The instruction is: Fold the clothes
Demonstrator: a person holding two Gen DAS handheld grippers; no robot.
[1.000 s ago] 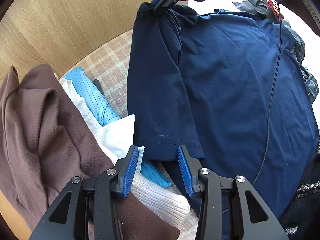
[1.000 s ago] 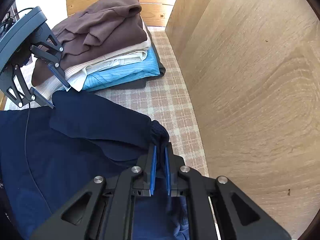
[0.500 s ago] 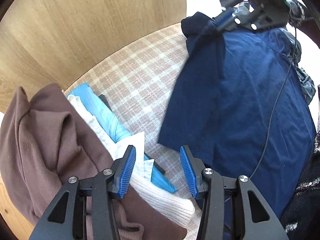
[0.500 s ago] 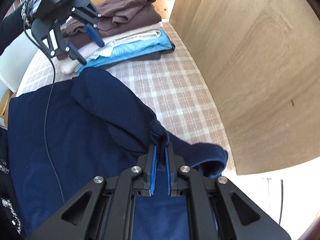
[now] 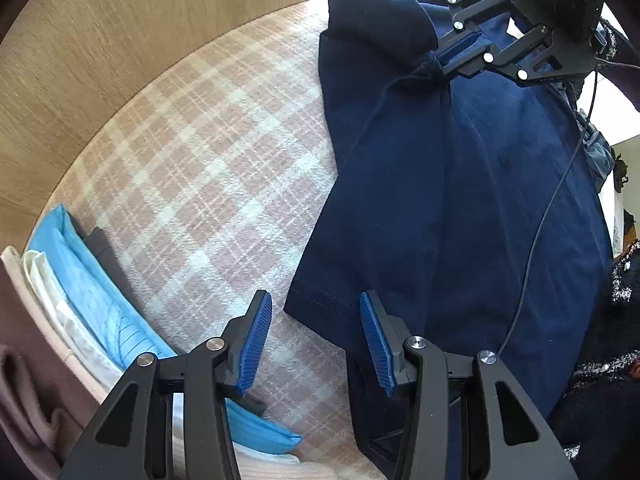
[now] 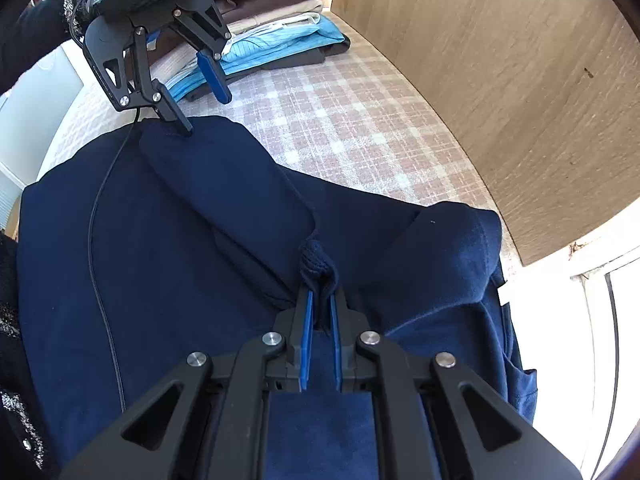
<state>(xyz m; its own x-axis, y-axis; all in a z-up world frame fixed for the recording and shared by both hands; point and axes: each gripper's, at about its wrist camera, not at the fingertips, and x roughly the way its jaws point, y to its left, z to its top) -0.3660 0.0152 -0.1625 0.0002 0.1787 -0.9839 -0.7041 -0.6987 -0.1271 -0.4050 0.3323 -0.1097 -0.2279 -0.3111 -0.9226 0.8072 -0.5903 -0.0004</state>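
Since a moment ago the sleeve has been carried across onto the navy shirt (image 5: 460,200). From the left wrist, the left tongs (image 5: 316,336) stand apart over the hem at 6 o'clock, folded stack (image 5: 80,292) at 8 o'clock on the checked cover (image 5: 208,168). From the right wrist, the right tongs (image 6: 320,320) are clamped on bunched navy fabric; left tongs (image 6: 204,96) at 11 o'clock.

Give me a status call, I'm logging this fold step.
Left gripper open, over the navy shirt's sleeve hem. Right gripper shut on a bunched shirt fold. Folded stack sits clear; cable trails across the shirt.
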